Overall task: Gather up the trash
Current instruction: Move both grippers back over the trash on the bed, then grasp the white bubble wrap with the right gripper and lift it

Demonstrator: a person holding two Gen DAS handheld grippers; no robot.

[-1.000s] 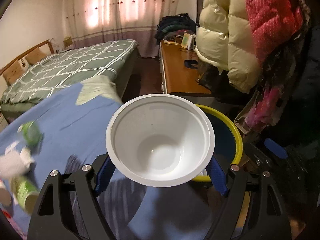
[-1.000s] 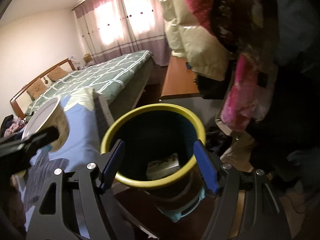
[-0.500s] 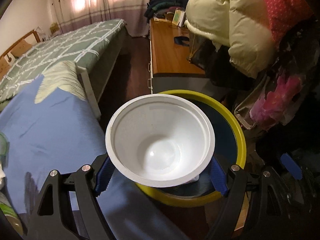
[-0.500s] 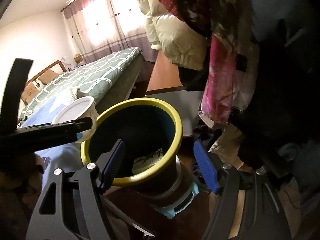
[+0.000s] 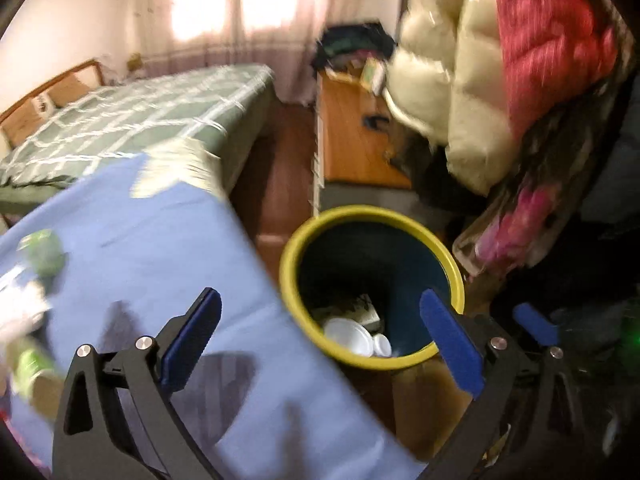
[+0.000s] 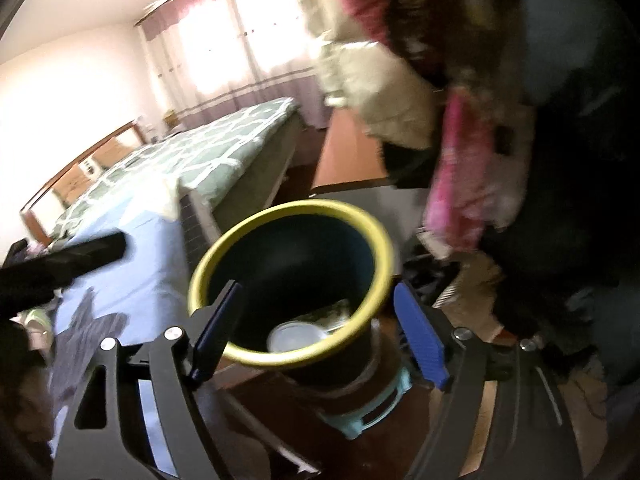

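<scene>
Left gripper (image 5: 320, 334) jaws opening wide, nothing between pads; blue cloth (image 5: 160, 240) lying under them. Remaining trash, green can (image 5: 44, 258) and crumpled paper (image 5: 20, 308), sitting left of left fingers, so left hand is nearer for next pick; can's long axis too blurred to call. White bowl (image 5: 346, 336) lying in bottom of bin (image 5: 372, 216), ahead-right of those fingers. Right gripper (image 6: 318, 328) jaws opening, straddling bin rim; whether pads are pressing, cannot tell.

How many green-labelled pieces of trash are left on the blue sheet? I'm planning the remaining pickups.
2: one green item near the sheet's far left edge, another nearer, by the left gripper. Both are blurred; more may lie beyond the frame.
</scene>
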